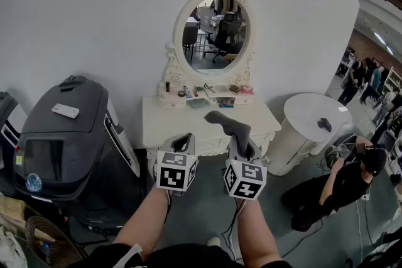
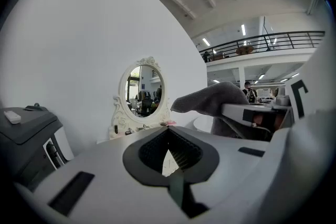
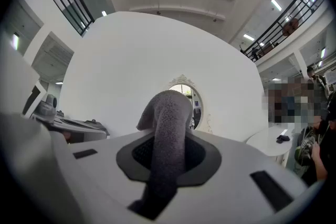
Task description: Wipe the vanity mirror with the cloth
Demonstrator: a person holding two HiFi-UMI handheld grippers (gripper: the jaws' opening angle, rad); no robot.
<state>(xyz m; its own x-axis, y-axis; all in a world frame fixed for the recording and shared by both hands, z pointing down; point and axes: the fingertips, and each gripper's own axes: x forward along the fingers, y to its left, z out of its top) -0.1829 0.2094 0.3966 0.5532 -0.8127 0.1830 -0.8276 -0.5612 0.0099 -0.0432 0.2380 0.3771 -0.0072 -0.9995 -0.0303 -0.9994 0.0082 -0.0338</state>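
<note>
An oval vanity mirror in an ornate white frame stands on a white vanity table against the wall. A grey cloth sticks up out of my right gripper, which is shut on it, in front of the table's front edge and well below the glass. In the right gripper view the cloth rises between the jaws of the right gripper and partly hides the mirror. My left gripper is beside it, shut and holding nothing. The left gripper view shows that gripper, the mirror and the cloth.
Small bottles and toiletries line the shelf under the mirror. A large black machine with a white remote on top stands at the left. A round white side table is at the right, with a crouching person beyond it.
</note>
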